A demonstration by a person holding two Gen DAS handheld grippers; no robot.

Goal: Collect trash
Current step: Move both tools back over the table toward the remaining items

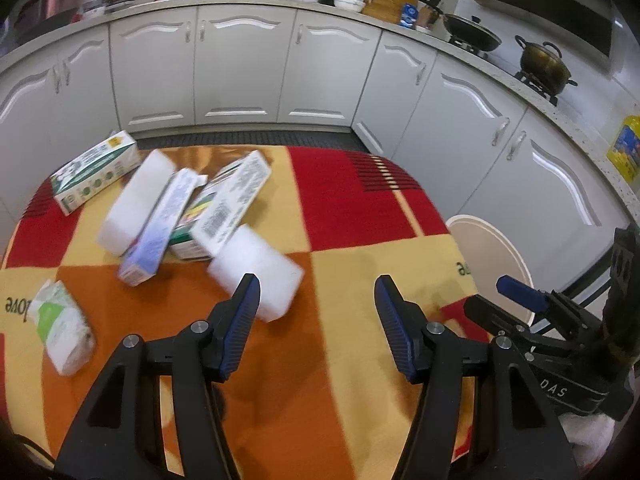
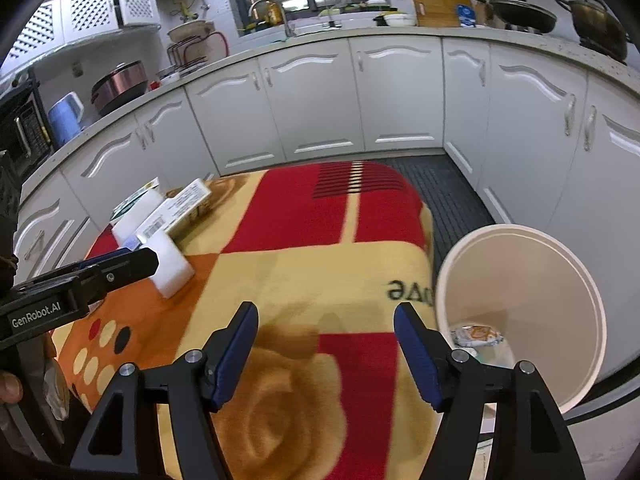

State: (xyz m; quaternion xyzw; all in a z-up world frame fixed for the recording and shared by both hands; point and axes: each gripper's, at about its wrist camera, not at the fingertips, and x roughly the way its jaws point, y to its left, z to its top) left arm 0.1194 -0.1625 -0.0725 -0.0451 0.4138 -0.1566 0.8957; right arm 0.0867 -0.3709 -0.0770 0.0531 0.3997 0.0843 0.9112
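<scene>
A kitchen of white cabinets [image 1: 240, 68] surrounds a desk [image 1: 352, 216] draped in a red, orange and cream blanket. At its far left lies a heap of cartons [image 1: 228, 204] and white foam blocks [image 1: 256, 276], their long axes slanting from near left to far right. A white bin [image 2: 520, 304] off the right edge holds a wrapper [image 2: 476, 336]. Both the left tongs [image 1: 318, 312] and the right tongs [image 2: 326, 340] tilt downward over the blanket, jaws apart and empty.
</scene>
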